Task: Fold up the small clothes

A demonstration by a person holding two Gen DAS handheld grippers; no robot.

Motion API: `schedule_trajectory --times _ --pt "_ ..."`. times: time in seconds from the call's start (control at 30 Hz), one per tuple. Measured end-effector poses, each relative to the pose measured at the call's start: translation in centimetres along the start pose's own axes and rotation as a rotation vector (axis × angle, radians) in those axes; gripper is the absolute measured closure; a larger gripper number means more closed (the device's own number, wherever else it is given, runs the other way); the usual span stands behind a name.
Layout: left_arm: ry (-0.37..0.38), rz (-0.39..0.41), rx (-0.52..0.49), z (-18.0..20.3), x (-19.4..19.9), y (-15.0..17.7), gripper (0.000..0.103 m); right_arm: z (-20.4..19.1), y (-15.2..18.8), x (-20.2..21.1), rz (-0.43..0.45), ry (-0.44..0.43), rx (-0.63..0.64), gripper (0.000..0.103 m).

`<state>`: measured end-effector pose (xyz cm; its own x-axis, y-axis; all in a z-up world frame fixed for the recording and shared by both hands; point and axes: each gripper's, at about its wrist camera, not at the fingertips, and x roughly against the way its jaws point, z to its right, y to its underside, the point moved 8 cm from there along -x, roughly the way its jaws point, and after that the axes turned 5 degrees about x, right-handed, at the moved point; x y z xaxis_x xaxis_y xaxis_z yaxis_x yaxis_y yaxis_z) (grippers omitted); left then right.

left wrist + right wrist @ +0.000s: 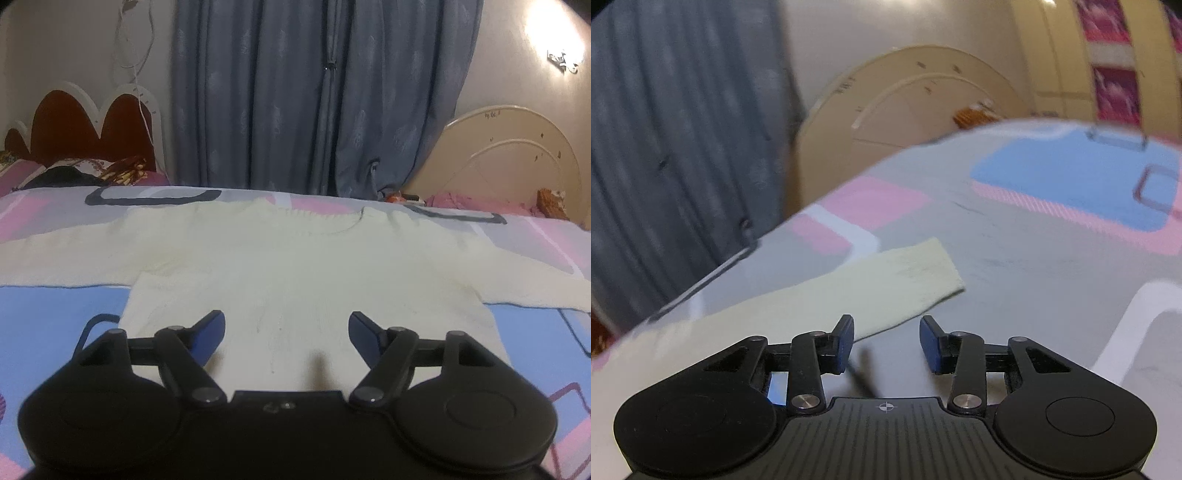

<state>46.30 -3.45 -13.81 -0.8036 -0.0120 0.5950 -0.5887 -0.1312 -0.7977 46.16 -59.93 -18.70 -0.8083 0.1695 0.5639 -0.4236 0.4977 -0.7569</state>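
Patterned pink, blue and grey bedsheet (pixel 55 314) bears a cream knitted sweater (pixel 295 266), sleeves spread sideways. Left gripper (pixel 287 332), jaws spread and empty, hovers at its hem. Right gripper (pixel 886 341), part-spread and empty, sits nearest the cream sleeve end (pixel 908 280), which slants up-right.

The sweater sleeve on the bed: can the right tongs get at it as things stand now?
Probably yes. The sleeve lies flat on the bedspread just ahead of the right tongs, which are open and empty, with nothing between them and the cloth.

Cream knit sweater (pixel 295 266), long-sleeved, lying flat and unfolded on patterned bedspread (pixel 55 314), sleeves spread sideways, neckline farthest.
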Motion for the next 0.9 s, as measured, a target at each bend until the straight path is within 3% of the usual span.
schedule_trajectory --times 0.1,0.2,0.23,0.27,0.3,0.43,0.47,0.53,0.7,0.8,0.9 --pt "-0.010 -0.017 -0.005 -0.2 -0.8 0.1 0.031 1.7 -0.2 -1.3 -0.017 -0.021 -0.105 0.063" --pt "-0.022 -0.020 -0.017 -0.5 -1.6 -0.2 0.031 2.0 -0.7 -1.8 -0.002 -0.043 -0.111 0.063" --pt "-0.029 -0.023 -0.026 -0.7 -1.9 -0.4 0.031 1.9 -0.7 -1.9 0.003 -0.048 -0.107 0.068" --pt "-0.035 -0.027 -0.034 -0.9 -2.1 -0.6 0.031 1.9 -0.8 -2.1 0.003 -0.048 -0.102 0.094" --pt "-0.038 -0.033 -0.041 -1.1 -2.4 -0.8 0.031 2.0 -0.8 -2.3 -0.012 -0.041 -0.093 0.102" --pt "-0.033 -0.071 -0.098 -1.8 -2.9 -1.3 0.029 1.3 -1.8 -0.5 0.080 -0.025 0.018 0.102" --pt "-0.029 -0.086 -0.114 -2.0 -3.0 -1.3 0.029 1.9 -1.1 -1.8 -0.001 0.017 0.021 0.102" --pt "-0.030 -0.093 -0.131 -2.7 -3.2 -1.4 0.029 2.2 -1.2 -1.8 -0.014 0.021 -0.014 0.102" --pt "-0.018 -0.089 -0.120 -4.6 -3.8 -2.1 0.031 -4.9 -1.8 1.4 0.074 -0.052 0.200 0.102" --pt "0.032 -0.084 -0.075 -5.1 -4.8 -3.4 0.043 -10.9 -0.1 2.9 0.076 -0.136 0.313 0.102" --pt "0.061 -0.085 -0.038 -5.3 -5.6 -4.2 0.045 -18.0 2.6 5.0 0.077 -0.253 0.402 0.102"
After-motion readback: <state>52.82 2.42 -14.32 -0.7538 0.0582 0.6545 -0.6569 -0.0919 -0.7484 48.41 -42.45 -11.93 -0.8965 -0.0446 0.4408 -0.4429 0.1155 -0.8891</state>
